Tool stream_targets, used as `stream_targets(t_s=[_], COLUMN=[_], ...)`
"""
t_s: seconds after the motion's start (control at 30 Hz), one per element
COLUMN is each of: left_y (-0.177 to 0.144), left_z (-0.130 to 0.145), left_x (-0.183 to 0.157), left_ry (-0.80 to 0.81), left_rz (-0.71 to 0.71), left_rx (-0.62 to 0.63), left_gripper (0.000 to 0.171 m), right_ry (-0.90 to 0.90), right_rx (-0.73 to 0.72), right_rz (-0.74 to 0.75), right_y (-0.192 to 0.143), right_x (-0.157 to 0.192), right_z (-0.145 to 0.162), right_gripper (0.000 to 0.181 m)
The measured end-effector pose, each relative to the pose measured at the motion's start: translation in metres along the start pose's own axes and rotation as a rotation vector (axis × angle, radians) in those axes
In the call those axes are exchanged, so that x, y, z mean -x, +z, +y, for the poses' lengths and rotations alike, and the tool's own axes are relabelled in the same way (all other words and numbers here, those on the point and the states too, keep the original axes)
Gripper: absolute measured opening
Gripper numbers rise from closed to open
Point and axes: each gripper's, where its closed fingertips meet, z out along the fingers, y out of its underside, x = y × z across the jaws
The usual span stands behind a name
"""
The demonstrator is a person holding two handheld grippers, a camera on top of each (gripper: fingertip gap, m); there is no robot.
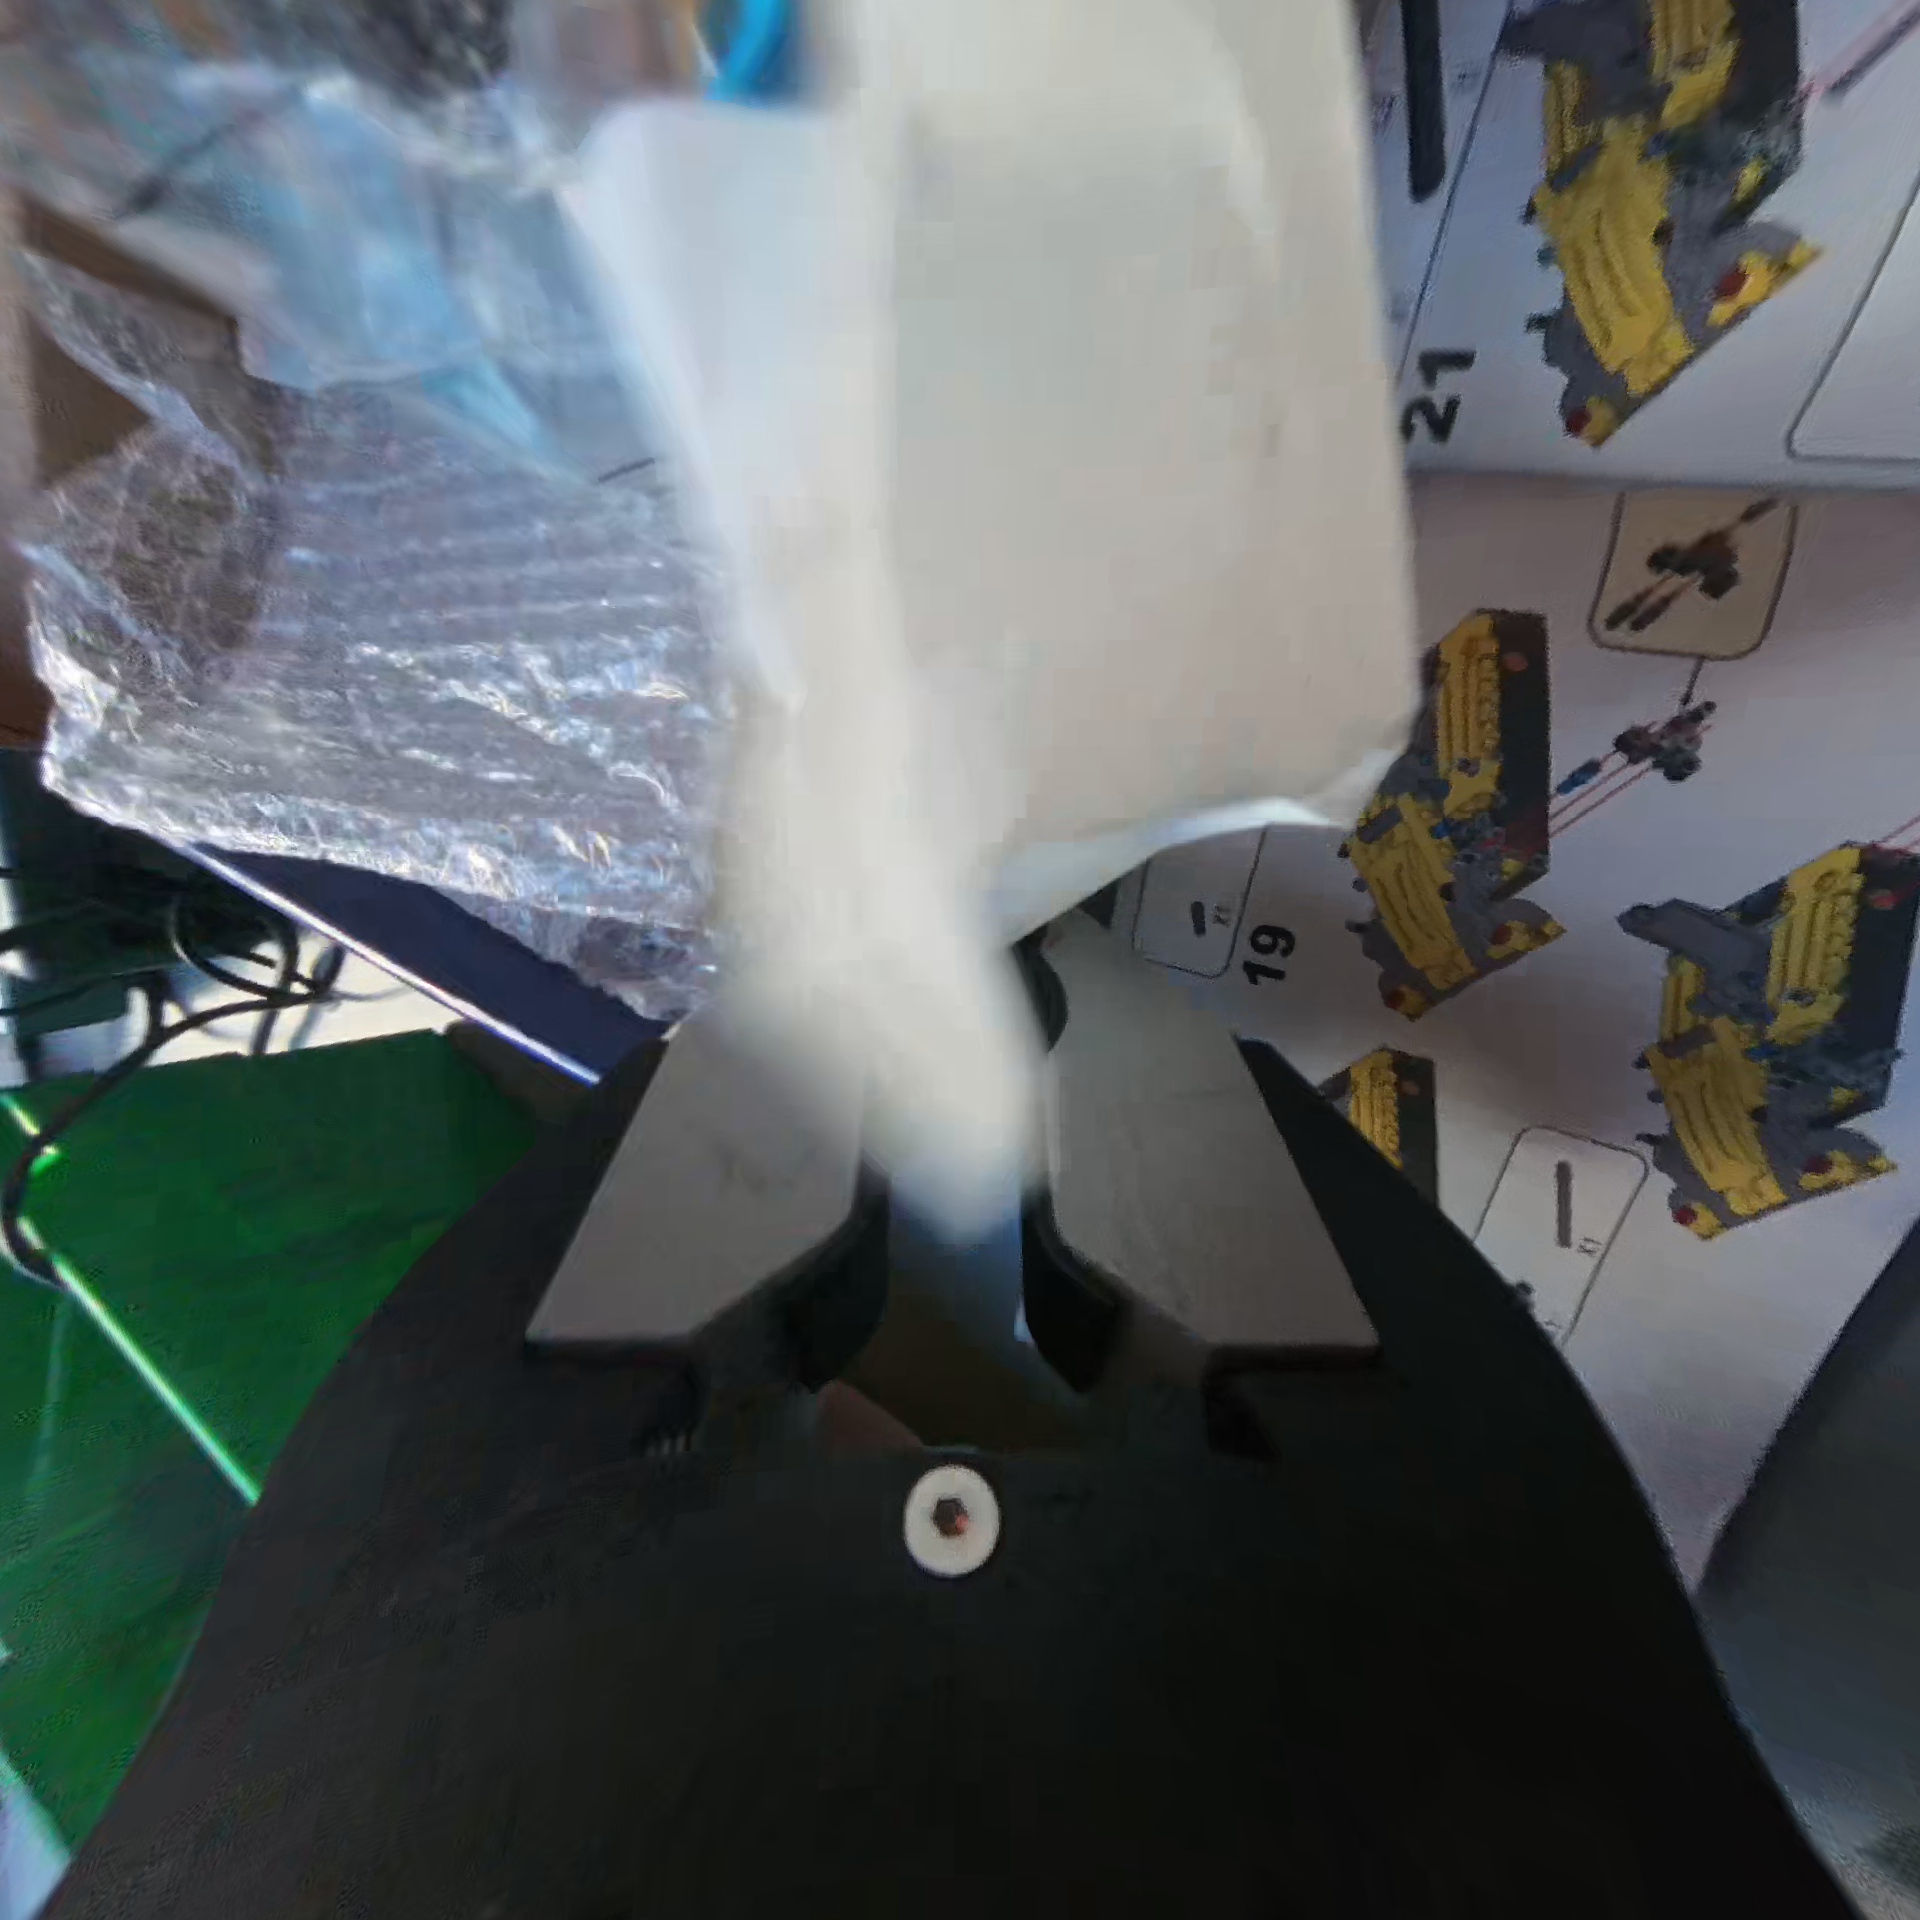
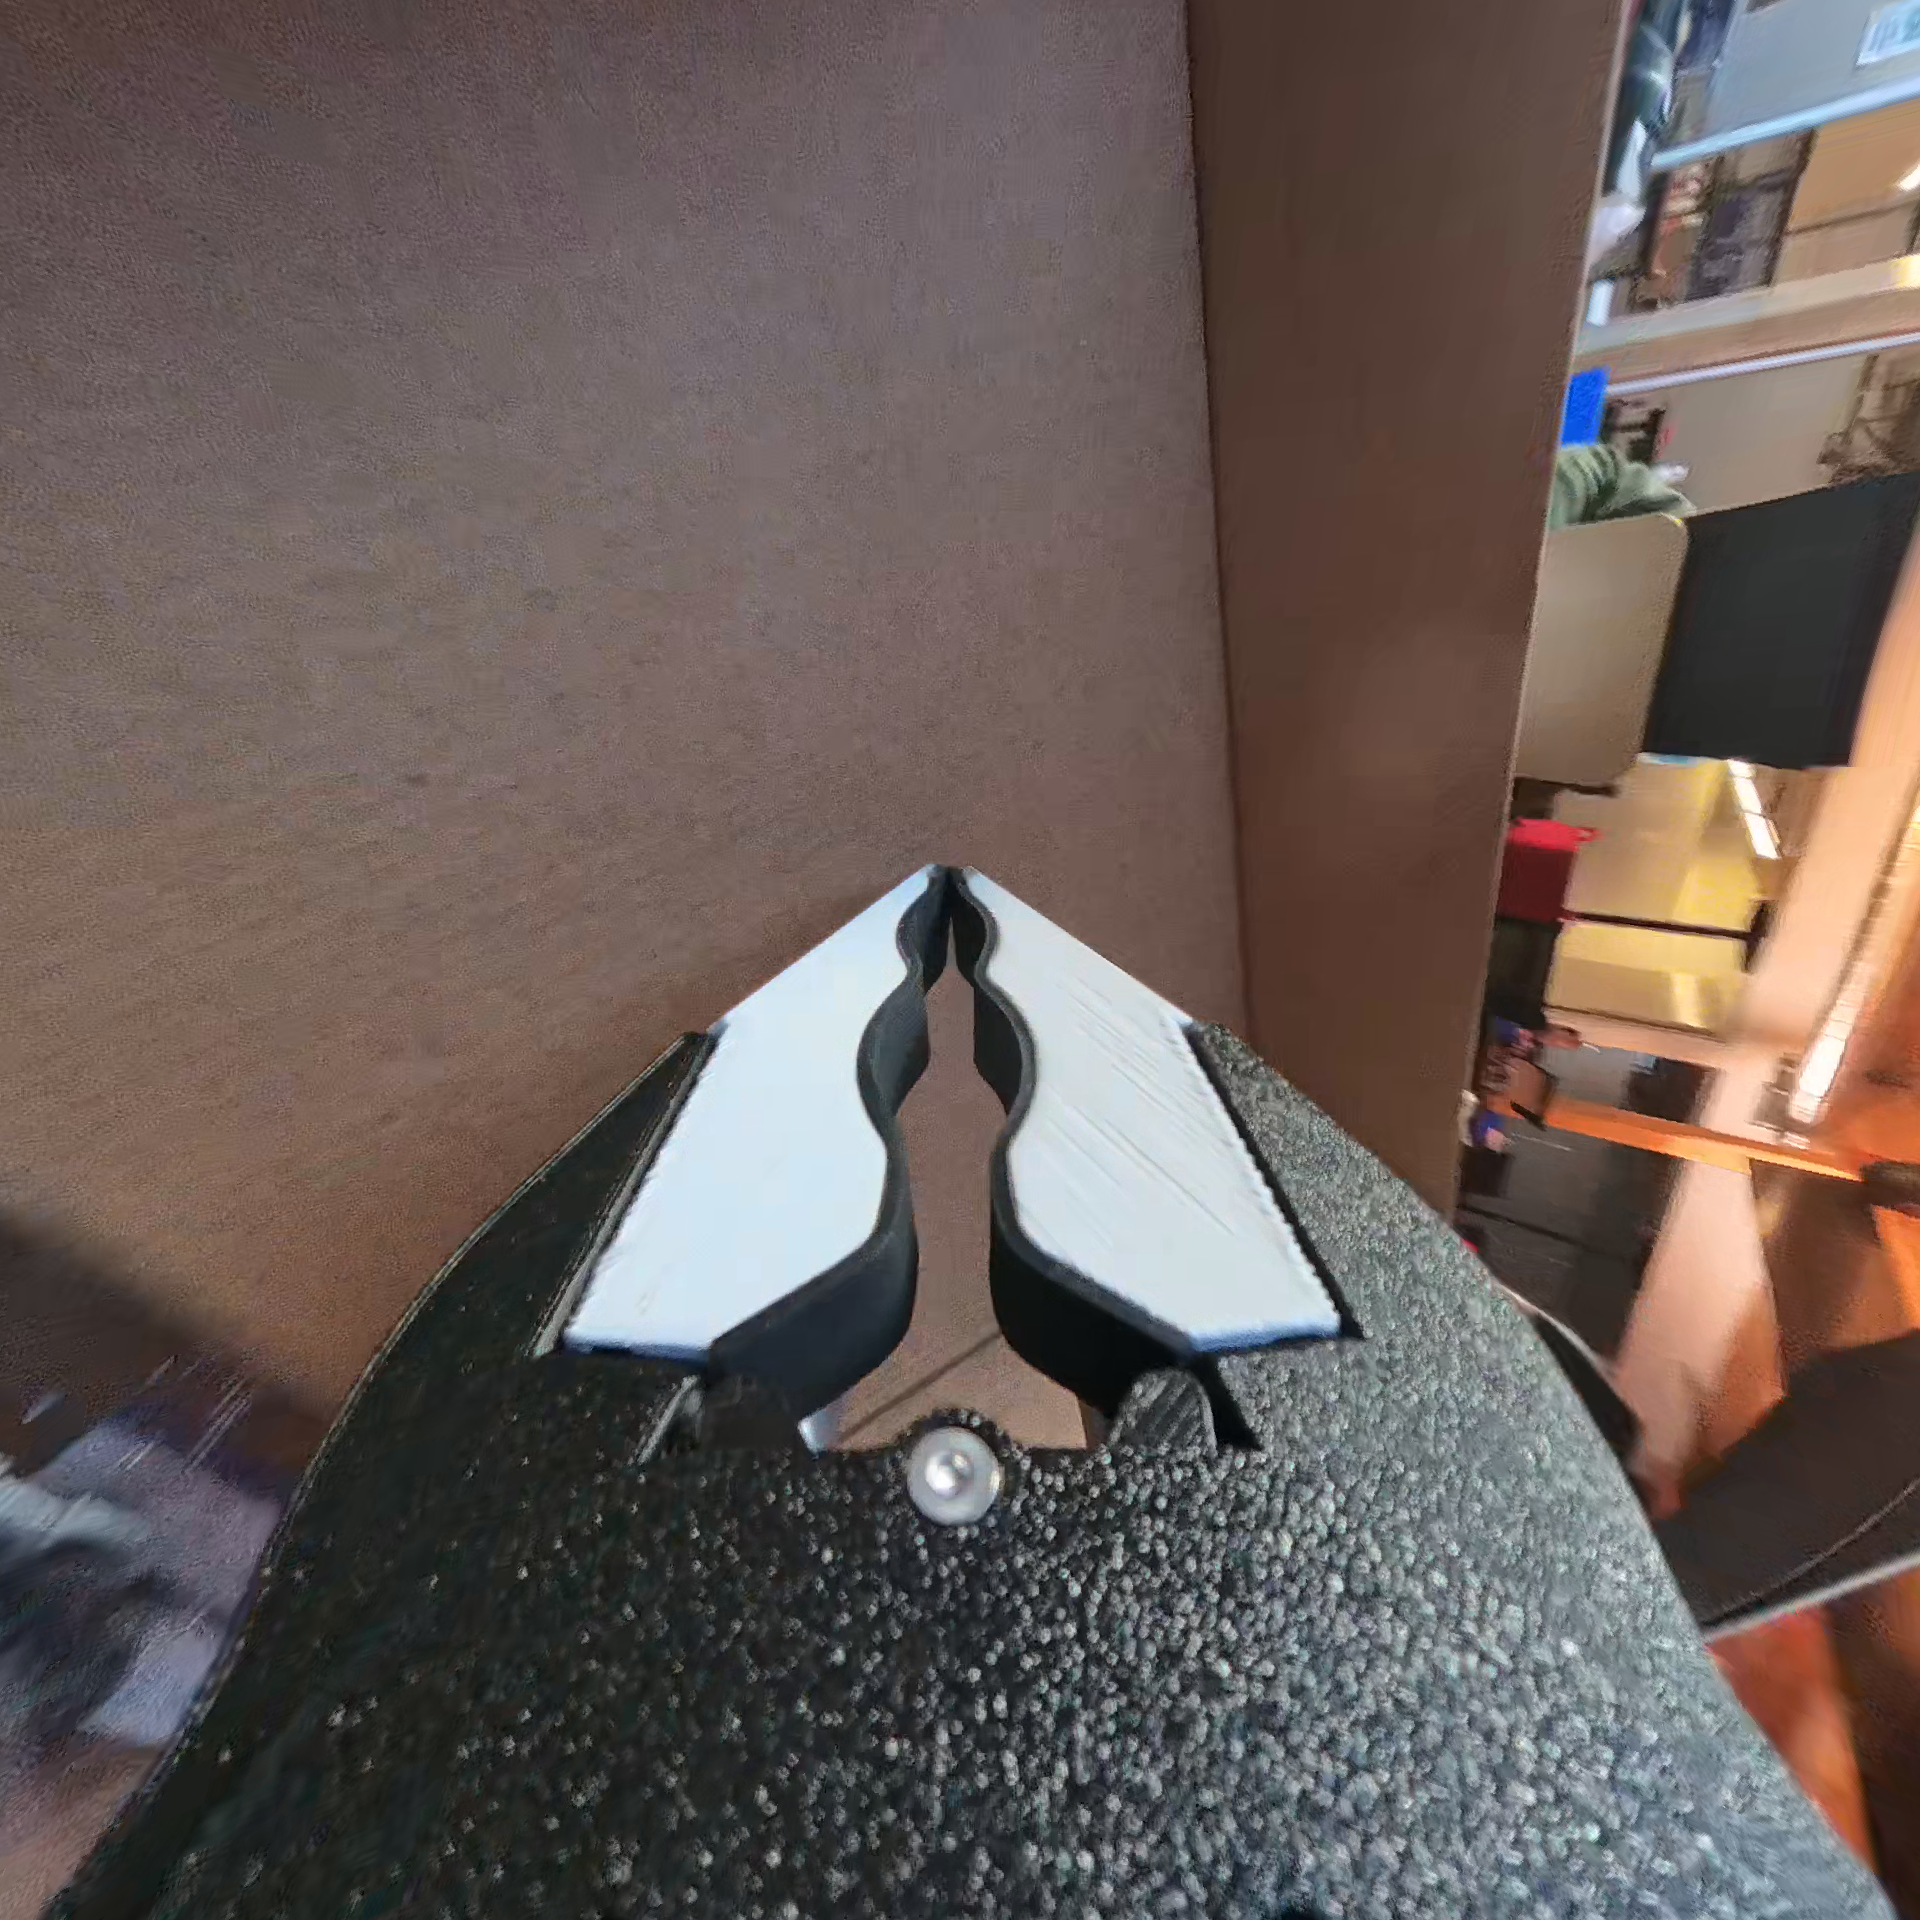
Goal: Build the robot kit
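L gripper (image 1: 951,1049) is pinching a white sheet (image 1: 1039,468): the sheet's lower end is bunched into a narrow neck between the 2 fingers, then fans out wide above and ahead of them, hiding the fingertips. The sheet is blurred, plain white w/ a soft sheen; can't tell if it's paper or thin plastic. Its lower R corner hangs just over an open instruction booklet (image 1: 1662,727), which lies to the R of the gripper and shows drawings of a yellow and grey brick model. Touching the sheet's L edge is a crumpled clear plastic bag (image 1: 353,675), w/ a blue-tinted part higher up. Below the bag, a dark table edge (image 1: 436,935), black cables (image 1: 156,987) and a green surface (image 1: 208,1299) at lower L.

R gripper (image 2: 948,883) has its 2 fingers pressed together at the tips, w/ nothing between them; the wavy black pads (image 2: 894,1049) leave a gap only lower down. It points at a plain brown panel (image 2: 571,468), close up. Whether the tips touch it can't be told.

Only the L view shows sheet, bag and booklet. Only the R view shows the panel and, past its R edge, a blurred room w/ shelves (image 2: 1766,229) and a red box (image 2: 1543,868). Neither view shows the other gripper.
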Motion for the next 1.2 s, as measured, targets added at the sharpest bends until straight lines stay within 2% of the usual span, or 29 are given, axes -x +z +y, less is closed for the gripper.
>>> stream_targets(t_s=[0.17, 0.27, 0.33, 0.43, 0.57, 0.67, 0.77, 0.87, 0.97, 1.03, 1.1, 1.17, 1.2], left_y=[-0.008, -0.013, -0.022, -0.044, -0.084, -0.108, -0.128, -0.137, -0.128, -0.116, -0.099, -0.074, -0.059], left_z=[-0.011, -0.009, -0.009, -0.011, -0.011, 0.008, 0.027, 0.018, 0.0, -0.021, -0.04, -0.05, -0.052], left_x=[0.003, 0.003, 0.003, 0.004, 0.003, -0.005, -0.024, -0.052, -0.052, -0.041, -0.019, 0.007, 0.015], left_ry=[-0.175, -0.221, -0.229, -0.264, -0.369, -0.493, -0.658, -0.793, -0.794, -0.767, -0.722, -0.693, -0.681], left_rz=[0.068, 0.063, 0.035, -0.002, -0.072, -0.139, -0.172, -0.12, -0.154, -0.14, -0.141, -0.146, -0.119], left_rx=[-0.137, -0.142, -0.144, -0.179, -0.266, -0.249, -0.241, -0.33, -0.347, -0.343, -0.333, -0.275, -0.235], left_gripper=[0.031, 0.04, 0.043, 0.048, 0.056, 0.058, 0.057, 0.057, 0.07, 0.082, 0.081, 0.077, 0.068], right_ry=[0.097, 0.13, 0.138, 0.187, 0.355, 0.515, 0.711, 0.864, 0.937, 0.954, 0.95, 0.925, 0.909], right_rx=[-0.195, -0.3, -0.359, -0.45, -0.596, -0.693, -0.808, -0.926, -0.923, -0.931, -0.944, -0.961, -0.973], right_rz=[-0.079, -0.15, -0.155, -0.246, -0.406, -0.535, -0.593, -0.628, -0.617, -0.604, -0.61, -0.609, -0.605], right_y=[-0.082, -0.136, -0.176, -0.24, -0.325, -0.379, -0.419, -0.436, -0.422, -0.412, -0.405, -0.401, -0.399], right_x=[-0.01, -0.004, -0.002, 0.015, 0.052, 0.087, 0.107, 0.128, 0.15, 0.161, 0.17, 0.177, 0.18], right_z=[-0.005, 0.008, 0.027, 0.073, 0.158, 0.225, 0.282, 0.318, 0.341, 0.347, 0.347, 0.345, 0.344], right_gripper=[0.002, 0.008, 0.008, 0.021, 0.039, 0.053, 0.054, 0.044, 0.048, 0.052, 0.052, 0.051, 0.049])
